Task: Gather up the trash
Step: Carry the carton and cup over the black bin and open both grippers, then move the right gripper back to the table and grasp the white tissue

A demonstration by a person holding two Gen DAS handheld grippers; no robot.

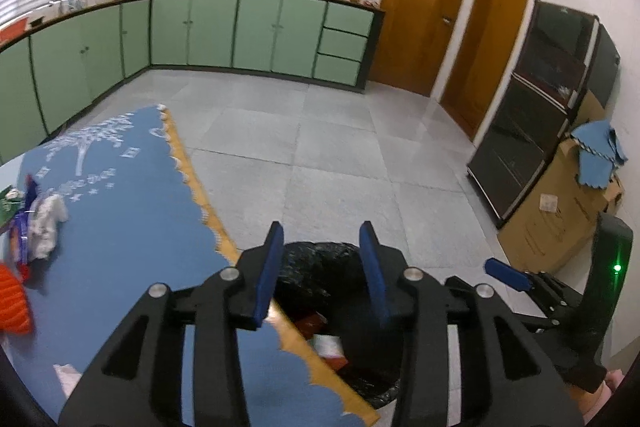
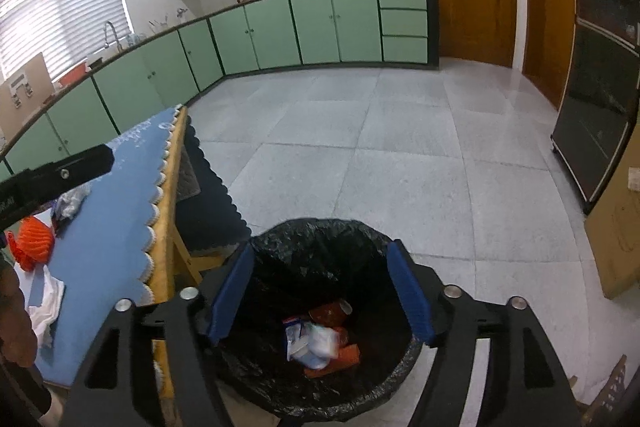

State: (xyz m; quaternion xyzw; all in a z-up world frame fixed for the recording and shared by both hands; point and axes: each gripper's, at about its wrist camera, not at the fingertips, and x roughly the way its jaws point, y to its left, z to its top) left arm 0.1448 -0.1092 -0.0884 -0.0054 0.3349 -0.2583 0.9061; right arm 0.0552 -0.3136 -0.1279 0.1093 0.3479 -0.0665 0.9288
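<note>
A bin lined with a black bag [image 2: 320, 251] stands on the floor by the table's edge. Inside lie a white and blue wrapper [image 2: 312, 343] and red-orange scraps [image 2: 344, 355]. My right gripper [image 2: 320, 247] hangs open right above the bin, nothing between its blue pads. My left gripper [image 1: 322, 239] is open too, empty, over the table edge and the bin's rim [image 1: 320, 259]. On the blue tablecloth [image 1: 120, 227] remain crumpled white paper [image 1: 48, 223], a blue-red wrapper [image 1: 22, 231] and an orange net [image 2: 34, 243].
Green base cabinets [image 1: 240, 31] run along the far wall and the left. Wooden doors [image 1: 420, 15], a dark glass cabinet [image 1: 532, 115] and a cardboard box [image 1: 556, 223] line the right. A chair with a dark cloth [image 2: 208, 199] sits under the table edge. Grey tiled floor [image 2: 400, 147] lies beyond.
</note>
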